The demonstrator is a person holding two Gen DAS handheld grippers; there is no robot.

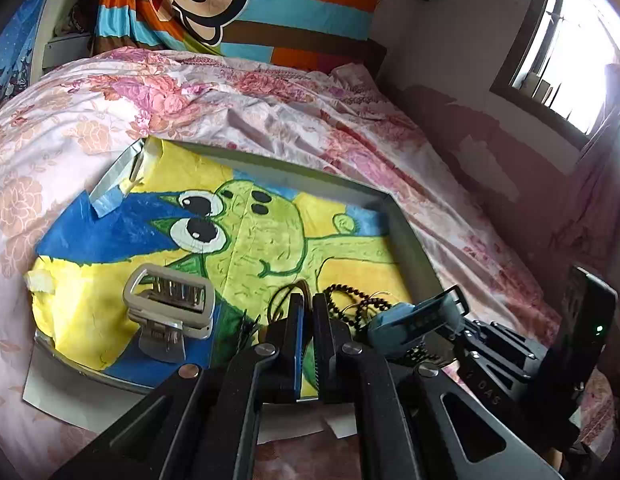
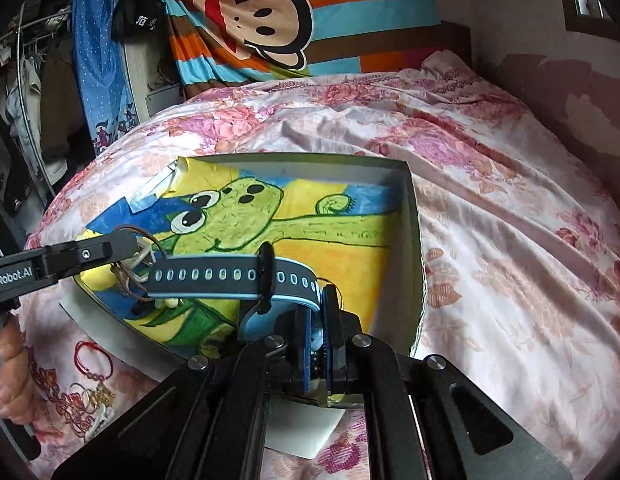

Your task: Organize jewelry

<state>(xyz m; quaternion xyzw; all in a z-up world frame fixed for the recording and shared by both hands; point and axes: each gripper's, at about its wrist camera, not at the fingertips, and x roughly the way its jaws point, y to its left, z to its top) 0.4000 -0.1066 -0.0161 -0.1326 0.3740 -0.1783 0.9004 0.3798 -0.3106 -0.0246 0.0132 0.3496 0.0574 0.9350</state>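
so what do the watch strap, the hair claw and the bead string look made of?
Watch strap: likely matte silicone rubber, grey with blue edging; it bends and has moulded holes.
Hair claw: probably glossy plastic, pale cream, with moulded teeth.
Bead string: small dark round beads, wood or stone; cannot tell which.

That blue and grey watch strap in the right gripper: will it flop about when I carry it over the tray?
Probably only a little. The watch strap juts out sideways from the right gripper nearly level, so it looks fairly springy. It seems light, since a pinch at one end holds it. Its free end hangs close to the left gripper, so a swing might snag there.
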